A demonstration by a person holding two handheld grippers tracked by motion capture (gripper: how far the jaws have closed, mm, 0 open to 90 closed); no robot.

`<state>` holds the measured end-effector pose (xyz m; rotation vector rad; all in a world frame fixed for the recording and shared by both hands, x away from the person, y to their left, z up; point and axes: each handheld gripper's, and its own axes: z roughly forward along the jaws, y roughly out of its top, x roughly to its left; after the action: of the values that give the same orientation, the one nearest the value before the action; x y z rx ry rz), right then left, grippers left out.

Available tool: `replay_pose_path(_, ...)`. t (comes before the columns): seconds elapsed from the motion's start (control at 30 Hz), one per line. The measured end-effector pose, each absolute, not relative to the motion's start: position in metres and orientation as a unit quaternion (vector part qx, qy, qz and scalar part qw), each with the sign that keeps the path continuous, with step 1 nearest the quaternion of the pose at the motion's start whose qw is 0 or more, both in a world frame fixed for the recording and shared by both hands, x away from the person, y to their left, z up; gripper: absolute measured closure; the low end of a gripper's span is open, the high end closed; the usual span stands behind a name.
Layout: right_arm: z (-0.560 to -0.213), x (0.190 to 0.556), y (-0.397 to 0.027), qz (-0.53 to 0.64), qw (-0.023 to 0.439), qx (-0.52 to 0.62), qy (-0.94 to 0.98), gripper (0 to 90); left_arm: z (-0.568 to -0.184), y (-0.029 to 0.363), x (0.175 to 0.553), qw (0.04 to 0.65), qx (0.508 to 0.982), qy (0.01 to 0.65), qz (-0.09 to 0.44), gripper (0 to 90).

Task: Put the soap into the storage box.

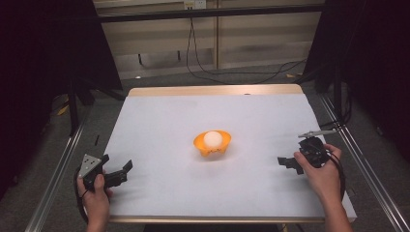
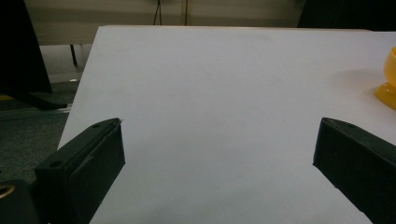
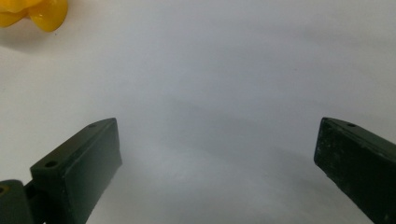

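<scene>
An orange bowl [image 1: 212, 145] stands at the middle of the white table, with a white ball [image 1: 213, 139] resting in it. My left gripper [image 1: 122, 172] is held near the table's front left corner, open, nothing between its jaws; the bowl's edge [image 2: 388, 79] peeks in at the right of the left gripper view. My right gripper [image 1: 286, 162] is held at the right side of the table, open and empty, pointing left toward the bowl. A piece of the orange bowl [image 3: 32, 13] shows at the top left of the right gripper view.
The white table sheet [image 1: 164, 125] has a wooden rim at the back and front. Metal rails [image 1: 58, 169] run along both sides of the table. Cables [image 1: 227, 72] lie on the floor behind it, and dark curtains hang at left and right.
</scene>
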<state>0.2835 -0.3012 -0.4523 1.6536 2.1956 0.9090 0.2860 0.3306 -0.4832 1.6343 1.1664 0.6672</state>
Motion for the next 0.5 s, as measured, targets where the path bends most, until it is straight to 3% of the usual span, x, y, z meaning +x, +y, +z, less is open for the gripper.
replay_pose_path(0.5, -0.454, 0.259, -0.335, 0.327, 0.137, 0.581, 0.732, 0.0, -0.483, 0.331, 0.286, 0.491, 0.673, 0.479, 0.276, 1.9)
